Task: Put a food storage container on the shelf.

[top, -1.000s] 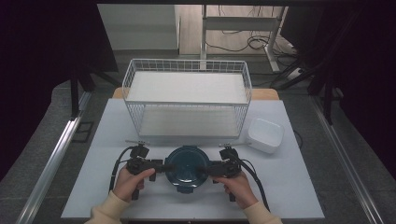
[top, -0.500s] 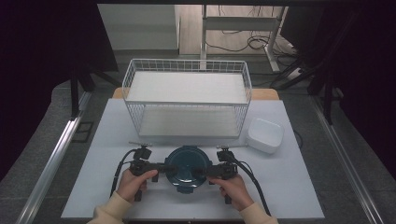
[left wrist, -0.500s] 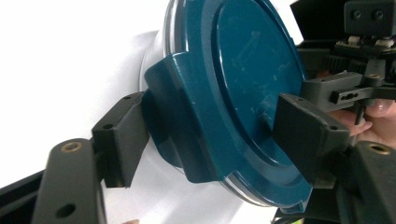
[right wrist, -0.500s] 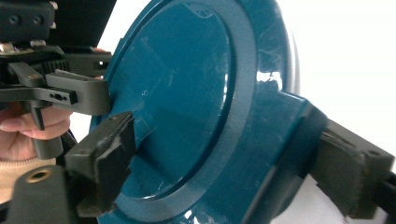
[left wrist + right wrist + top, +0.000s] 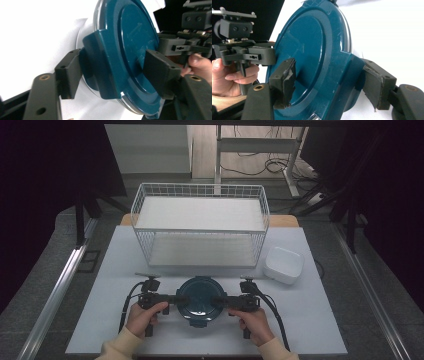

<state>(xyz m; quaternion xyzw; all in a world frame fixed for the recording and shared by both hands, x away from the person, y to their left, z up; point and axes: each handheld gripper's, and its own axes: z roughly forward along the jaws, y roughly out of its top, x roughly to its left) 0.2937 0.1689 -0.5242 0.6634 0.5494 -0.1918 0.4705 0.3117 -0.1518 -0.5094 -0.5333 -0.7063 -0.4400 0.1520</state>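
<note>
Both grippers, left [image 5: 178, 298] and right [image 5: 218, 301], clamp the teal lid [image 5: 198, 300] from opposite sides. Wire basket [image 5: 200, 227] stands behind; white box [image 5: 283, 264] sits right. Lid embossing unreadable.

A round, dark teal plastic lid [image 5: 200, 294] with a clear rim lies near on the pale grey table [image 5: 320, 330]; black two-jaw grippers flank it; far, a white wire-grid basket [image 5: 200, 222]; right, a plain white rounded-square container [image 5: 284, 264]; cream sleeves.
</note>
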